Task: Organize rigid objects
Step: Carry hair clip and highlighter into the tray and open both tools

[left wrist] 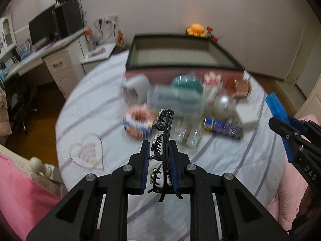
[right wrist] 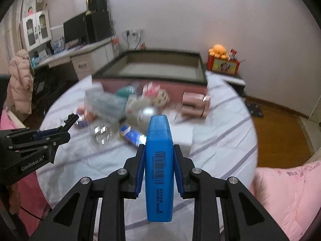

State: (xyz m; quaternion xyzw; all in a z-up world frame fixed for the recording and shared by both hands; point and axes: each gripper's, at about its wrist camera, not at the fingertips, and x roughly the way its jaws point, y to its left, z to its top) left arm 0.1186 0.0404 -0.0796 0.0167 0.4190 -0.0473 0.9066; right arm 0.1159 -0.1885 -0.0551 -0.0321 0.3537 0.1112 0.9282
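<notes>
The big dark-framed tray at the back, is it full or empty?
Empty, as far as shown: the big dark-framed tray shows only its bare grey floor in both views, while the clutter lies on the striped sheet in front of it.

Both grippers (left wrist: pixel 159 154) (right wrist: pixel 159 156) clamped — tilted downward

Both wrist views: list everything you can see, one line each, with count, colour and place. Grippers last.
hair clip: one, black, clamped in the left gripper
highlighter: one, blue, clamped in the right gripper
tray: one, dark rim, far end of the bed
heart dish: one, clear, on the sheet, left
glass jar: one, clear, ahead of the clip
pile of small items: blurred, mixed colours, before the tray
plush toy: one, orange, by the wall
left gripper: black, blue pads, shut on the clip
right gripper: black, blue pads, shut on the highlighter
</notes>
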